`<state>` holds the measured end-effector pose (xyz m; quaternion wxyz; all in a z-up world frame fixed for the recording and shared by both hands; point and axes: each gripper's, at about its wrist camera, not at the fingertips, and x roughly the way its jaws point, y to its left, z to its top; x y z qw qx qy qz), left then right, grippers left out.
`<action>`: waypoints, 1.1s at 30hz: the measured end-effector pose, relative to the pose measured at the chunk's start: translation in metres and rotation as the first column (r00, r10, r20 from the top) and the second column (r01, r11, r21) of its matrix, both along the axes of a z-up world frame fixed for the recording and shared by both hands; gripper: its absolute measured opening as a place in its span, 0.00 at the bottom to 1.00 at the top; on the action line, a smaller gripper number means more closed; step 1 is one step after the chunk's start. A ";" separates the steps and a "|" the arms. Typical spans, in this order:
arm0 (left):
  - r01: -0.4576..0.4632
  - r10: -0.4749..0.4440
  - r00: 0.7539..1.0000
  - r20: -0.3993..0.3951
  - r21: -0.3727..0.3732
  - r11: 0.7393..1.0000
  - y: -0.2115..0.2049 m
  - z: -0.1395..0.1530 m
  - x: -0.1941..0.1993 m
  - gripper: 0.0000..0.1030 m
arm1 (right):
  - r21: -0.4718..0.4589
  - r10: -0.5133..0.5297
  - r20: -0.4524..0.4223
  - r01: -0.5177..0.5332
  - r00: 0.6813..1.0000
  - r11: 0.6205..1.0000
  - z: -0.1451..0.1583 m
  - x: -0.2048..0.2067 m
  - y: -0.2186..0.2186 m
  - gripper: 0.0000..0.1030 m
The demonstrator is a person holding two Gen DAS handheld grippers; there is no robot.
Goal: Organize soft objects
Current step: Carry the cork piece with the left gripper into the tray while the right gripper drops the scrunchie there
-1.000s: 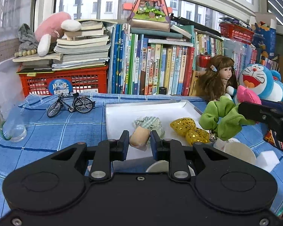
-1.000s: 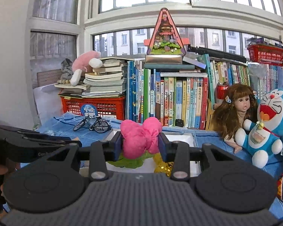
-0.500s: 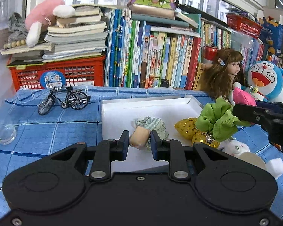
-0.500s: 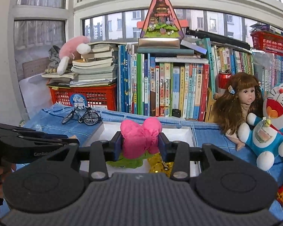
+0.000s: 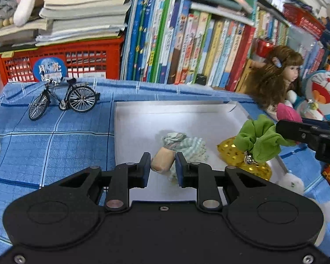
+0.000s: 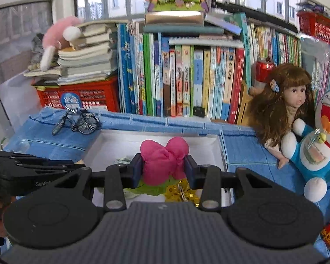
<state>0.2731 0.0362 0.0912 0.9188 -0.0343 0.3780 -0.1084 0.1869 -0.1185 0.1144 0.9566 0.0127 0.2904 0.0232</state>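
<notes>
Held item: I see a pink and green ruffled fabric scrunchie (image 6: 164, 161), soft and bunched, the pink puffed on top and the green hanging below with a small metal charm.
Right gripper (image 6: 164, 170): my view shows its jaws partly apart and pressed on both sides of the scrunchie, which sits squarely between them.
Position: I see it held above the right part of the shallow white cardboard tray (image 5: 143, 118) on the blue checked desk (image 5: 55, 145), over a gold sequinned fabric bow (image 5: 231, 154).
Left gripper (image 5: 161, 167): I read its jaws as closed down with nothing between them; beyond them a beige and green striped cloth bundle (image 5: 178, 147) lies in the tray.
Backdrop: a row of upright books (image 6: 187, 77).
</notes>
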 end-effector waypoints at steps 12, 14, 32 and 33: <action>-0.021 0.023 0.997 -0.070 0.024 0.999 -0.003 -0.029 0.034 0.22 | -0.086 -0.017 -0.126 0.006 0.992 0.996 -0.023 0.044 0.022 0.44; -0.015 0.017 0.997 -0.076 0.025 1.000 -0.003 -0.032 0.036 0.22 | -0.090 -0.013 -0.144 0.000 0.989 0.996 -0.028 0.048 0.026 0.44; 0.005 -0.002 0.994 -0.110 0.028 1.000 -0.004 -0.051 0.039 0.22 | -0.055 0.018 -0.269 -0.034 0.963 0.998 -0.055 0.064 0.031 0.45; 0.005 -0.002 0.994 -0.109 0.028 1.000 -0.004 -0.051 0.039 0.22 | -0.053 0.020 -0.277 -0.036 0.961 0.998 -0.056 0.065 0.031 0.46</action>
